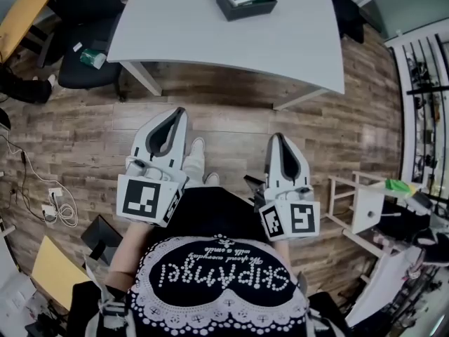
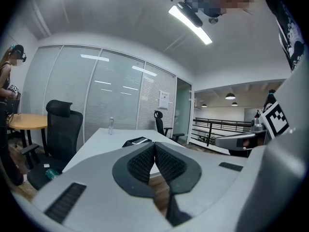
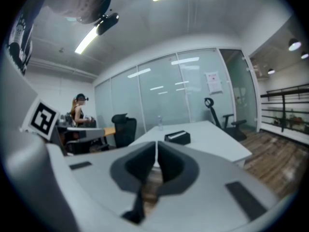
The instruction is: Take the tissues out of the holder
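Note:
A black tissue holder (image 1: 245,1) with a green and white tissue pack in it stands on the far part of the pale grey table (image 1: 210,41). Both grippers hang over the wooden floor, well short of the table and pointing toward it. My left gripper (image 1: 175,112) is shut with nothing between its pads, and so is my right gripper (image 1: 278,139). In the left gripper view the holder (image 2: 139,141) shows just beyond the closed left gripper (image 2: 154,145). In the right gripper view the holder (image 3: 177,137) sits on the table past the closed right gripper (image 3: 157,145).
A black office chair (image 1: 85,44) stands at the table's left. Cables and a power strip (image 1: 56,208) lie on the floor at left. A white rack (image 1: 365,213) is at right. A clear bottle (image 2: 111,125) stands on the table's far end. A person (image 3: 77,114) stands at a round table beyond.

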Demonstrator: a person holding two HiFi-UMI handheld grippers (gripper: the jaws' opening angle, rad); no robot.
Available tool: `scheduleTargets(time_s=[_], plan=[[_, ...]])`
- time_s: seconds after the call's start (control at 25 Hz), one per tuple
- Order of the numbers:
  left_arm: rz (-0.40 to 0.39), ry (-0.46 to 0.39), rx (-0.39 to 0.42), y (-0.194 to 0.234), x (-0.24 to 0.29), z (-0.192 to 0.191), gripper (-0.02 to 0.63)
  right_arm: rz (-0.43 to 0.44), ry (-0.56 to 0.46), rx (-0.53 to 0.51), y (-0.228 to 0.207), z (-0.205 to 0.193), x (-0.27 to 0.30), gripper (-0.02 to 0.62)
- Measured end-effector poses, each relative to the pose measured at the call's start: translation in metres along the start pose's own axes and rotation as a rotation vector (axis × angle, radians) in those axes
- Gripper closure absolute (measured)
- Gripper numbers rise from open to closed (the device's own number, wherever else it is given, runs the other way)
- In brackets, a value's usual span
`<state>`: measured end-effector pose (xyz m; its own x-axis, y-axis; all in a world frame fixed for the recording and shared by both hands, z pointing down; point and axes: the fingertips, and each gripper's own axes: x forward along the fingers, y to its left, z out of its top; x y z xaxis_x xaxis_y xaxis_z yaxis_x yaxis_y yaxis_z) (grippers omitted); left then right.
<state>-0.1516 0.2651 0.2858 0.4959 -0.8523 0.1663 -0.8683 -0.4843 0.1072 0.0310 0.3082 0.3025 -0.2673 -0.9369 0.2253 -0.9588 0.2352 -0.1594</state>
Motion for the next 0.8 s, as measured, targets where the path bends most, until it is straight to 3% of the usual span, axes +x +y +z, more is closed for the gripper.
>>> scheduleTargets(time_s=[0.8], plan=[[-0.040,0.012,-0.032,0.067,0.049,0.005,0.583,-0.056,0.020,0.003,0.009,0.010,0.075,0.561]])
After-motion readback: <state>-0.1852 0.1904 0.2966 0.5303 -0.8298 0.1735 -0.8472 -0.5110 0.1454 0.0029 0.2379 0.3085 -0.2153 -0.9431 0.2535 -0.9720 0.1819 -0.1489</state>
